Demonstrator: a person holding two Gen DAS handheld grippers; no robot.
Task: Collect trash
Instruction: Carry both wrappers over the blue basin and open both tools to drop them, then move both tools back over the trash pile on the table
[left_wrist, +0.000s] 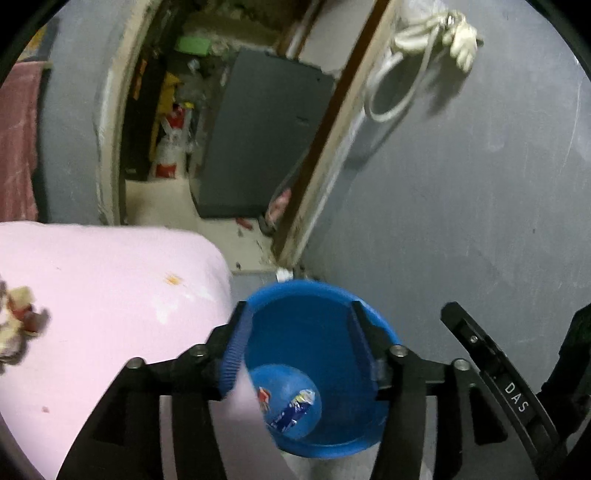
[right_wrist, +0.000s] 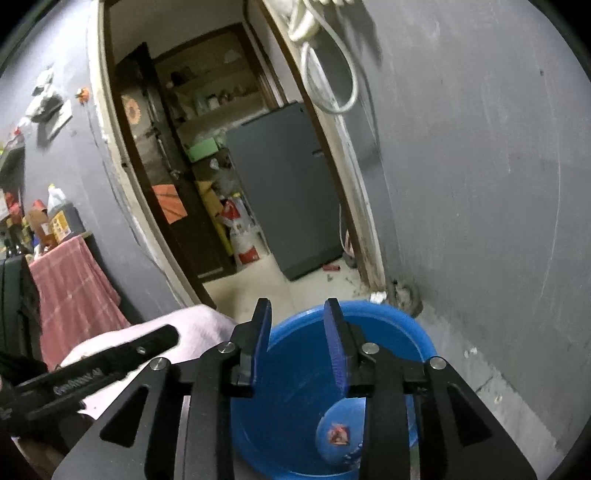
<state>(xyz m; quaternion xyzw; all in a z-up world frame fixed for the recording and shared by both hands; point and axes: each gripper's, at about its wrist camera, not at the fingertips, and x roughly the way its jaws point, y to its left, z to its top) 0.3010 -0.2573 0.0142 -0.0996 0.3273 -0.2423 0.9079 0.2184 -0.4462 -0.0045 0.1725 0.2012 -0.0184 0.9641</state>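
Observation:
A blue bin (left_wrist: 306, 332) stands on the floor by the grey wall, right under both grippers. At its bottom lie a blue wrapper (left_wrist: 293, 410) and a red wrapper (left_wrist: 263, 397). My left gripper (left_wrist: 299, 306) hangs open over the bin's mouth, with nothing between its fingers. In the right wrist view the same bin (right_wrist: 406, 325) shows the red wrapper (right_wrist: 340, 434) inside. My right gripper (right_wrist: 297, 302) is open above it with a narrower gap and holds nothing. A small heap of scraps (left_wrist: 18, 317) lies on the pink-covered surface (left_wrist: 110, 295) at the far left.
The pink surface (right_wrist: 207, 321) borders the bin on the left. Behind is a doorway with a grey fridge (right_wrist: 284, 184) and clutter. A white cable (left_wrist: 399, 81) hangs on the grey wall (left_wrist: 461, 203). A red checked cloth (right_wrist: 74, 291) and bottles (right_wrist: 55, 218) are at the left.

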